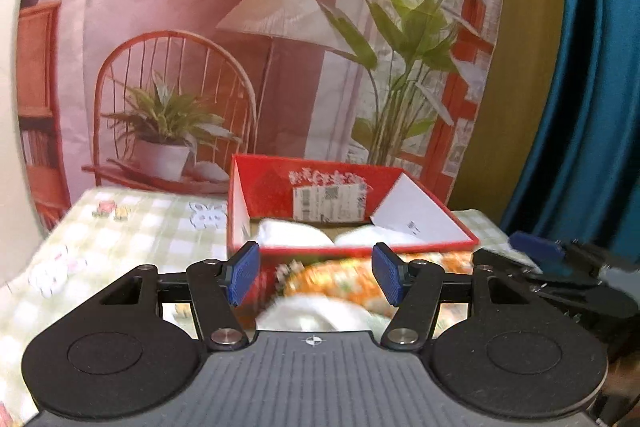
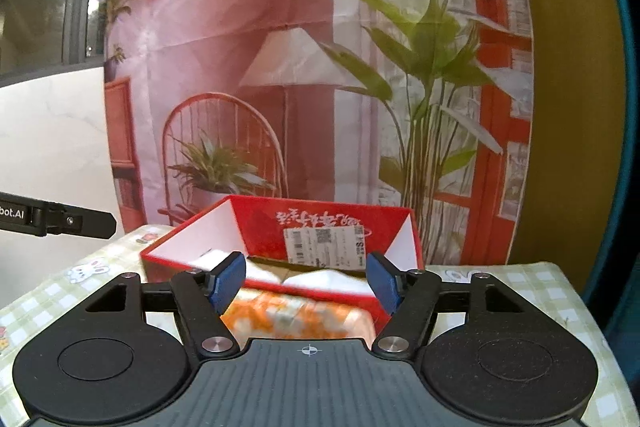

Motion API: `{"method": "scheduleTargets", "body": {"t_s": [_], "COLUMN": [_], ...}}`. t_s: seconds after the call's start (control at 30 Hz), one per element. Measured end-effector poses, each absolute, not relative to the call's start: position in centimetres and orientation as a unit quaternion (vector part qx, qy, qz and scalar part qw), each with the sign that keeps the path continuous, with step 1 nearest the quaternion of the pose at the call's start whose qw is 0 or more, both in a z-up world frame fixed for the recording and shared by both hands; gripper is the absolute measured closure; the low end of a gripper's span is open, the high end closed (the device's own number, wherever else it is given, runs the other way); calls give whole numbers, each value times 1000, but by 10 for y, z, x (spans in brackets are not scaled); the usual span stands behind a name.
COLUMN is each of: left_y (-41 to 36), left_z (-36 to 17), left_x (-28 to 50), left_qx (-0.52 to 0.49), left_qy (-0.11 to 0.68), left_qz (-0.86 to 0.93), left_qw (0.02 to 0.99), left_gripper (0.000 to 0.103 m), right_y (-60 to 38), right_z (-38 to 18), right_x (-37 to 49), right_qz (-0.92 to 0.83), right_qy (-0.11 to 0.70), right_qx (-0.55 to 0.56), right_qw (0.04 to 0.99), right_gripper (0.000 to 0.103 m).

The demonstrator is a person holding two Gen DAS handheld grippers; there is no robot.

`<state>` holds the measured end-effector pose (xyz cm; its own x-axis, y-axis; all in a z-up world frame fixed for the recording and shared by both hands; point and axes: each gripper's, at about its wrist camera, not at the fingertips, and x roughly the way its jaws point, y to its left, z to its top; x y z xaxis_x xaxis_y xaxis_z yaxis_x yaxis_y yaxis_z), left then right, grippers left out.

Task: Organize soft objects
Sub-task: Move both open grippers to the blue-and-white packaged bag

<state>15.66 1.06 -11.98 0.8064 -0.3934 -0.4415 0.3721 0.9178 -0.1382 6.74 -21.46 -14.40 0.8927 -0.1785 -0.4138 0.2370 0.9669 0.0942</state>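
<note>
Between placements: the left tool [image 1: 316,275] and right tool [image 2: 306,283] both stand spread and empty. White soft items [image 1: 296,237] lie inside the red box [image 1: 352,249]; an orange-patterned soft item [image 2: 296,315] lies on the bench [image 1: 120,227] just before the box, probably next to be pinched

Each gripper, left [image 1: 316,275] and right [image 2: 306,281], is built of black linkage arms, silver pivot screws and ribbed blue pads [image 1: 243,277].
</note>
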Motion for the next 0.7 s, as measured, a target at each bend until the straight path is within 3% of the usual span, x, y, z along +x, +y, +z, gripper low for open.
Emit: {"method": "scheduleTargets", "body": {"t_s": [0.27,0.7], "left_y": [0,-5], "left_z": [-162,-222], "left_x": [124,139], "left_qx": [-24,-40], "left_qy": [257,345], "left_qz": [-233,-264], "left_qw": [938,900], "left_gripper": [38,39], "right_y": [-186,-183], "right_z": [-181,-225], "right_x": [21,5], "right_qz": [-114,-115], "right_qy": [237,311], "right_qx": [93,131], "right_qw": [960,934], "right_gripper": [39,41]}}
